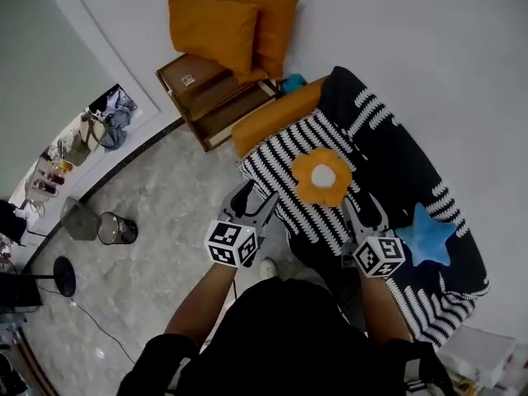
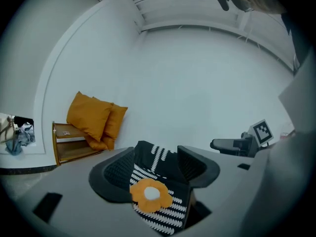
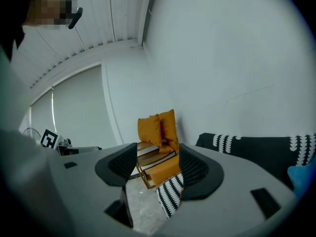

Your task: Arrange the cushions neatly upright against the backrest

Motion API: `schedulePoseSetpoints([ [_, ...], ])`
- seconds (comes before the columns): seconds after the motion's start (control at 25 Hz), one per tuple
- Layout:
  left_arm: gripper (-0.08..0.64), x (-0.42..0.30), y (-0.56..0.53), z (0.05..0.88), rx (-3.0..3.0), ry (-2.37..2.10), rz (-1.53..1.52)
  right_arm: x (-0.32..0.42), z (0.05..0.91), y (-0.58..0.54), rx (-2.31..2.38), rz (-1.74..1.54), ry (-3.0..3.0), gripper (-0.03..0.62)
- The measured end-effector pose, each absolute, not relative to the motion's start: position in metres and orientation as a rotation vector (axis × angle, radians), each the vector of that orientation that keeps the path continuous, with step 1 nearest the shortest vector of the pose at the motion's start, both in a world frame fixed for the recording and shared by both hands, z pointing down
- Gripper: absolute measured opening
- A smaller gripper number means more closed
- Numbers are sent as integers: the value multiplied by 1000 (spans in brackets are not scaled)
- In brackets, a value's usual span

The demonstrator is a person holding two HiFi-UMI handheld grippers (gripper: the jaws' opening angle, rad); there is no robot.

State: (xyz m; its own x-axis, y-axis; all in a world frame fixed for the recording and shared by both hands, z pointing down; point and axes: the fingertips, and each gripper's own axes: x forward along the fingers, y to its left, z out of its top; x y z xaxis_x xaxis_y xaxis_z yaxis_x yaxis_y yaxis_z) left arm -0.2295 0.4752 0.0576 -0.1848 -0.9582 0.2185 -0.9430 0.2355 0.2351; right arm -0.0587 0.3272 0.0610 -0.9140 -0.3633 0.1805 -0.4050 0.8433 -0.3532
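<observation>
Off the left end of the sofa point(image 1: 388, 155) stands a low wooden shelf point(image 1: 210, 110) with two orange cushions point(image 1: 219, 27) propped on it against the wall. These are well away from the sofa's backrest, so they could easily be forgotten. A long orange cushion point(image 1: 276, 115) lies across the sofa's left end, close to the edge. I'd worry that a careless push from the sofa side would roll it off towards the shelf.

In front of the sofa, the left tongs point(image 2: 155, 157) are fairly wide apart, but the striped cushion point(image 1: 272, 172) fills the gap between them. It looks clamped there by its near edge. That cushion, with its orange flower point(image 1: 322, 176), hangs over the sofa's front left part and is not yet upright against the backrest.

The right tongs point(image 3: 157, 159) are about as far apart. Only a striped corner lies against one of the jaws, and floor shows on the other side. I would not call that a grip.

That mismatch is the main risk. With one side clamped and the other merely resting, the cushion could sag or twist on the way to the backrest. It might then slide out onto the floor in front of the sofa, or land flat and flower-down. A soft cushion held by its edge may also slump once let go.

Towards the sofa's right end, a blue star cushion point(image 1: 427, 236) lies flat on the seat. A wide swing could knock it forward off the sofa.
</observation>
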Motion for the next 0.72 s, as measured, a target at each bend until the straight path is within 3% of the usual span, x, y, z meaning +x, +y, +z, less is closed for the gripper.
schedulePoseSetpoints([
  [0.44, 287, -258, 459, 84, 1715, -2106, -51, -77, 102, 302, 707, 766, -2810, 278],
  [0.72, 287, -295, 382, 90, 1752, -2056, 21, -107, 122, 238, 772, 775, -2778, 278],
])
